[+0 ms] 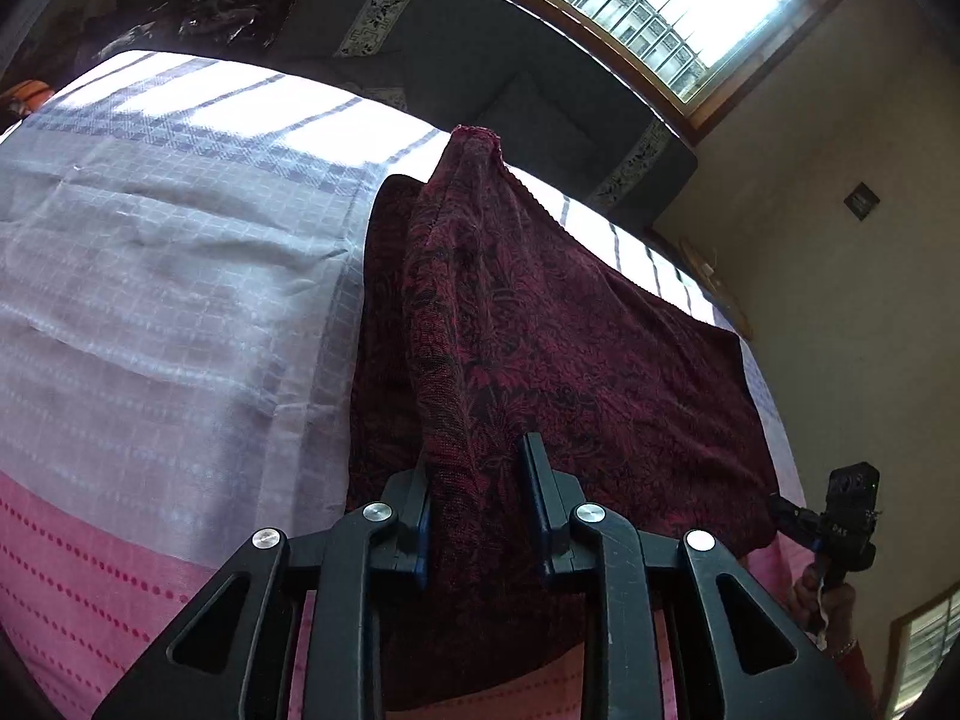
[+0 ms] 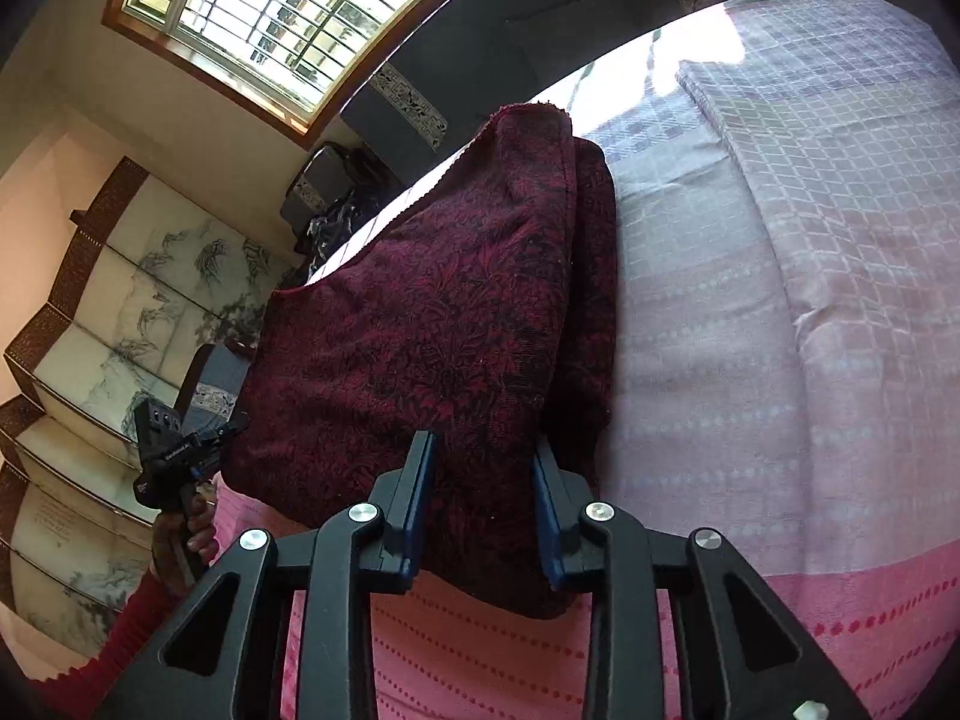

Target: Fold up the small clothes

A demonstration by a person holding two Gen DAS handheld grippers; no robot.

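A dark maroon cloth with a red leaf pattern (image 1: 570, 348) lies on a bed, and its near edge is lifted off the sheet. In the left wrist view my left gripper (image 1: 477, 456) is shut on a bunched ridge of the cloth at its near left corner. My right gripper (image 1: 786, 513) shows small at the cloth's other near corner, held by a hand. In the right wrist view the cloth (image 2: 420, 312) fills the gap between the blue pads, and my right gripper (image 2: 483, 444) is shut on it. My left gripper (image 2: 237, 420) pinches the far corner there.
The bedspread (image 1: 180, 300) is lavender check, with a pink dotted band at the near edge (image 2: 480, 648). A dark cushioned sofa (image 1: 480, 42) stands behind the bed under a barred window (image 2: 288, 6). A painted folding screen (image 2: 108, 324) stands at the wall.
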